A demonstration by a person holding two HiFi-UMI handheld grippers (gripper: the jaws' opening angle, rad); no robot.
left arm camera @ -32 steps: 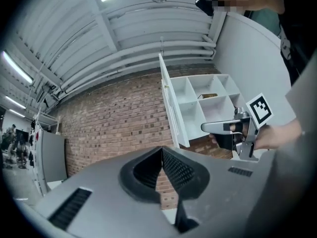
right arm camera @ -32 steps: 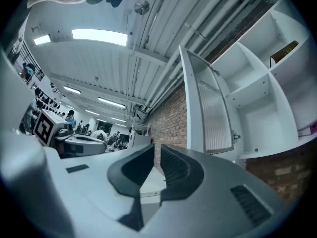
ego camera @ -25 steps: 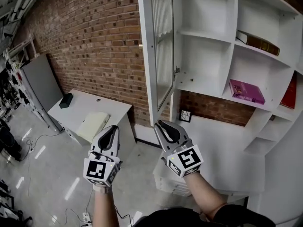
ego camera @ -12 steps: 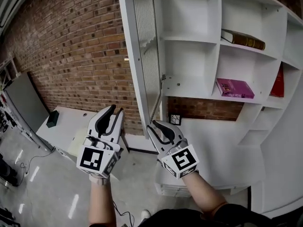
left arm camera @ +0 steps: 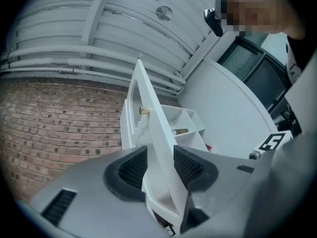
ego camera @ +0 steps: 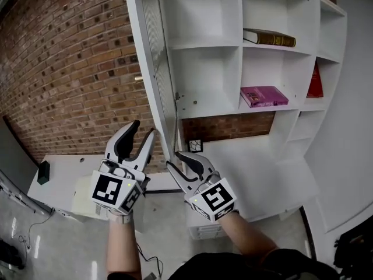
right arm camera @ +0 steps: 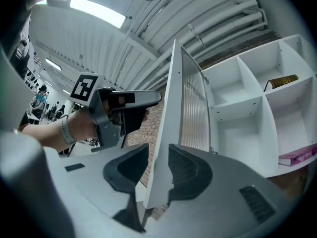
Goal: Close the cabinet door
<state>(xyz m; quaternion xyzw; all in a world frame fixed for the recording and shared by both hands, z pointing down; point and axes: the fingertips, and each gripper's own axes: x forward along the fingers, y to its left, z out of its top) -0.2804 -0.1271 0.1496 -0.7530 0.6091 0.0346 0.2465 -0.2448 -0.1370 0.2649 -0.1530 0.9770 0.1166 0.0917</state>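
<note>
The white cabinet door [ego camera: 148, 69] with ribbed glass stands open, edge-on to me, in front of the shelves. My left gripper [ego camera: 140, 134] is raised just left of the door's lower end. Its jaws have just been opening and stand wide. In the left gripper view the door [left arm camera: 151, 123] runs between the dark pads [left arm camera: 131, 168] without being pressed. My right gripper [ego camera: 176, 163] is under the door's bottom corner. In the right gripper view the door's edge [right arm camera: 171, 123] lies between the jaws of the right gripper [right arm camera: 153, 170], with a gap on the left side.
Shelves hold a brown book [ego camera: 268, 38], a magenta book [ego camera: 263, 95] and a red book [ego camera: 315, 80]. Behind the door is a brick wall [ego camera: 70, 69]. At lower left stands a white desk [ego camera: 58, 185] with a black object [ego camera: 42, 172]. A white crate [ego camera: 201, 229] sits on the floor.
The left gripper has risen towards the door's lower end and gone from shut to wide open. The right gripper has shifted a little left. The view has tilted up the cabinet.
</note>
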